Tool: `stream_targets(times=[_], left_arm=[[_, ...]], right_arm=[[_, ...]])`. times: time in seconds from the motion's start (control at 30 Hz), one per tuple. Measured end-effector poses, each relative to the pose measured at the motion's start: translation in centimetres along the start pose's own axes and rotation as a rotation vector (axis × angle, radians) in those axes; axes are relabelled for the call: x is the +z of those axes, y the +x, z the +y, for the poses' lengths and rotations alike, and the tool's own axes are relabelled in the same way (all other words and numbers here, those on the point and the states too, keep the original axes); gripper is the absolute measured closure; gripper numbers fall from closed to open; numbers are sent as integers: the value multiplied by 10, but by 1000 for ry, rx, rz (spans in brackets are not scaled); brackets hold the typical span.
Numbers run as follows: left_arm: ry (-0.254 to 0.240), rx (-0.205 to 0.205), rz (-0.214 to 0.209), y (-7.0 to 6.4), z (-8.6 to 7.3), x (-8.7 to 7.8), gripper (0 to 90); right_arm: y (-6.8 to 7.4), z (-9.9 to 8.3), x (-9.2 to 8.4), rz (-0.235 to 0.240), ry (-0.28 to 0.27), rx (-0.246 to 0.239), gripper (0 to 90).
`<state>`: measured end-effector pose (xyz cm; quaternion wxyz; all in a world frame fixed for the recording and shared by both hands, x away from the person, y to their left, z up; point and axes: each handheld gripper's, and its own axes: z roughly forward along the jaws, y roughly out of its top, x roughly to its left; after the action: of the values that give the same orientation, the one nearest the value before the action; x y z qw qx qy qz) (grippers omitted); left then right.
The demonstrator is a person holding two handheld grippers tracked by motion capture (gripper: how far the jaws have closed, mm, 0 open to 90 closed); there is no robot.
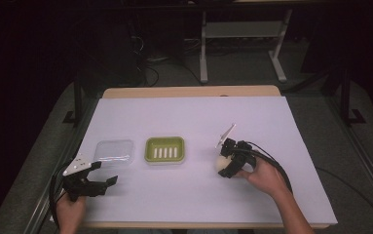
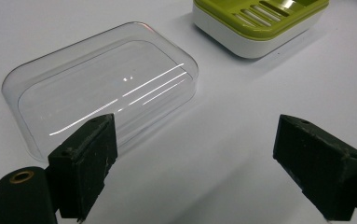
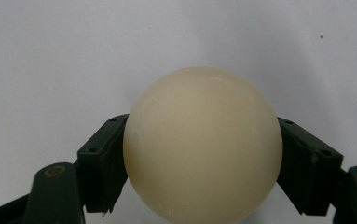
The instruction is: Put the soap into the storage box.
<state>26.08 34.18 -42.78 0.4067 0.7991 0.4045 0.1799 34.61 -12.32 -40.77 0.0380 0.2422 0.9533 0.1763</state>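
Note:
A cream round soap [image 3: 203, 147] sits between the jaws of my right gripper [image 3: 199, 161], which is shut on it. From above, the soap [image 1: 221, 162] and right gripper [image 1: 228, 163] are right of centre on the white table. A green soap dish [image 1: 164, 149] with a slotted insert stands at the middle. A clear plastic lid [image 1: 114, 151] lies to its left. My left gripper [image 1: 103, 184] is open near the front left edge, just below the lid. In the left gripper view the lid [image 2: 97, 86] lies ahead of the open jaws and the dish [image 2: 260, 21] is farther off.
The white table cover [image 1: 189, 117] stretches wide behind the dish. A wooden edge [image 1: 189, 91] marks the far side. Cables trail from both grippers. Dark floor and a desk frame [image 1: 203, 44] lie beyond the table.

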Motion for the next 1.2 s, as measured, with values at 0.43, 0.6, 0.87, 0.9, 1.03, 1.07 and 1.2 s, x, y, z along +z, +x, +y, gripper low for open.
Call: stream_targets(times=[0.43, 0.6, 0.87, 0.9, 1.03, 1.07, 1.2], left_arm=[[-4, -1, 3, -1, 0, 0, 129], [1, 2, 3, 0, 0, 0, 129], [-1, 0, 8, 0, 0, -1, 129], [-1, 0, 9, 0, 0, -1, 129], [-1, -1, 10, 0, 0, -1, 129], [-1, -1, 10, 0, 0, -1, 129], [-1, 1, 10, 0, 0, 0, 129]], right_arm=[[3, 29, -17, -4, -6, -51, 250], [4, 42, -22, -8, -14, -64, 249], [5, 59, -28, -6, -24, -77, 249], [5, 61, -29, -1, -29, -77, 249], [5, 69, -33, -6, -38, -83, 249], [5, 72, -34, -4, -38, -90, 249], [5, 82, -37, -5, -42, -97, 249]])
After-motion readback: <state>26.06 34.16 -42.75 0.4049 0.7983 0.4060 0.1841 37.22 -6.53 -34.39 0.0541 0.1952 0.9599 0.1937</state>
